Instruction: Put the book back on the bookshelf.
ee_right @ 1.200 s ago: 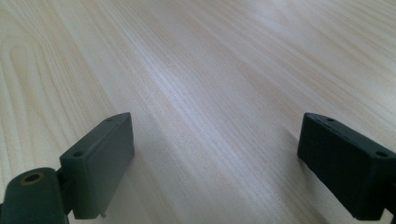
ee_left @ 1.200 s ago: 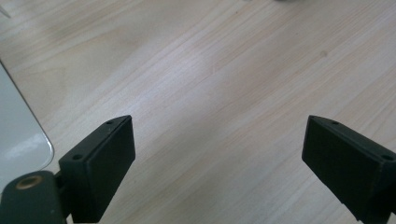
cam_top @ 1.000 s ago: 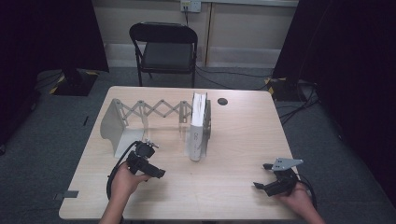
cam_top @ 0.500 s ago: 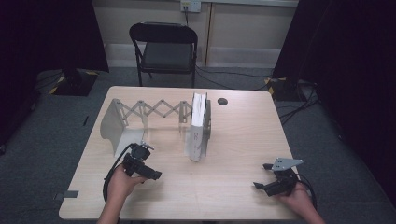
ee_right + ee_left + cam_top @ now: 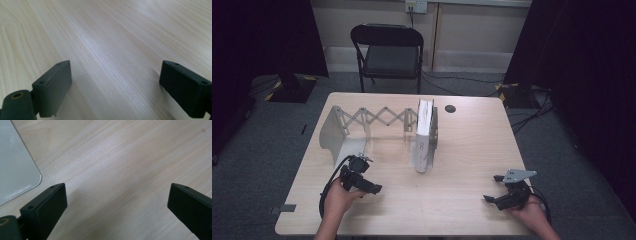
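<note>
We hold the left gripper [image 5: 377,189] low over the desk [image 5: 462,150] at its near left, jaws wide, having just been opening, nothing between them. Our right gripper [image 5: 488,198] rests near the front right edge, jaws equally wide and empty. Nearest the left gripper, the grey expandable book rack [image 5: 343,132] spans sideways across the desk; a white book [image 5: 424,137] stands upright at its right end, spine toward us.
</note>
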